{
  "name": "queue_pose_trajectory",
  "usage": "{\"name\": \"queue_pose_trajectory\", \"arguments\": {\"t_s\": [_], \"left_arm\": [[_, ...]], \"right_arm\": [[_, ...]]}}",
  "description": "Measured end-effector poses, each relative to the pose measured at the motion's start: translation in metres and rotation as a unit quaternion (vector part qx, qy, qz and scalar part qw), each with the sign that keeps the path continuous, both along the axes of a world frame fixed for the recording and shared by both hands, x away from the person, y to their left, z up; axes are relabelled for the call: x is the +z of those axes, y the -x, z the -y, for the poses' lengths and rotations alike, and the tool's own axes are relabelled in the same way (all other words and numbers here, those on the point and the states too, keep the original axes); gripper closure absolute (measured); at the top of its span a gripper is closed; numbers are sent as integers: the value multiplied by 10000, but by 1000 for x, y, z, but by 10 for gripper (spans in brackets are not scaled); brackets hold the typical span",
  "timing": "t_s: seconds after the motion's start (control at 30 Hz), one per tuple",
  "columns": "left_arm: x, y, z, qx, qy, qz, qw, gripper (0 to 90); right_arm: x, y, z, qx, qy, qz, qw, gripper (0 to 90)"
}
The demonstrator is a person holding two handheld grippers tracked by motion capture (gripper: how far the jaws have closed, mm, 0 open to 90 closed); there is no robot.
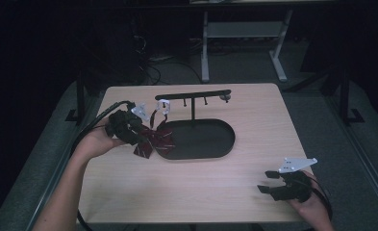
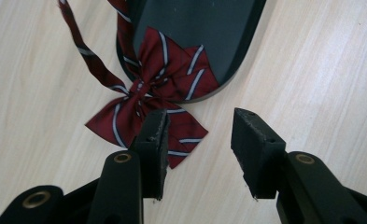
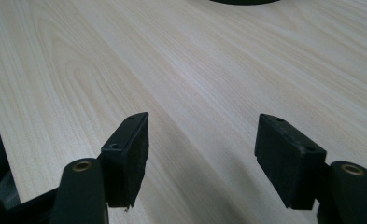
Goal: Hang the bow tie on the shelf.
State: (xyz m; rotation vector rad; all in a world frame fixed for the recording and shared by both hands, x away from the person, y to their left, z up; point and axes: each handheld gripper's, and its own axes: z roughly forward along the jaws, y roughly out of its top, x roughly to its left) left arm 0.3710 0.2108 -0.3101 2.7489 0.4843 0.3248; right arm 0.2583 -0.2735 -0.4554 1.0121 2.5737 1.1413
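With the left gripper [image 2: 197, 126] fingers spread wide and empty, lower them over the bow tie [image 2: 155, 93] knot where it lies across the tray rim [image 1: 227, 149] onto the desk [image 1: 186, 192], then close squarely

No legible text, label, brand mark, number or sign found in any view. The bow tie [image 2: 148, 100] carries stripes only, no lettering. The bench [image 1: 225, 192] surface shows plain wood grain.
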Motion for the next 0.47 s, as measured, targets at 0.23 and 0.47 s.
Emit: {"name": "queue_pose_trajectory", "arguments": {"t_s": [0.23, 0.47], "left_arm": [[-10, 11, -5, 76, 132, 19, 9999, 527], [-24, 24, -12, 134, 254, -13, 9996, 484]], "right_arm": [[0, 0, 0, -9, -6, -9, 10000, 347], [0, 0, 0, 2, -67, -13, 10000, 347]]}}
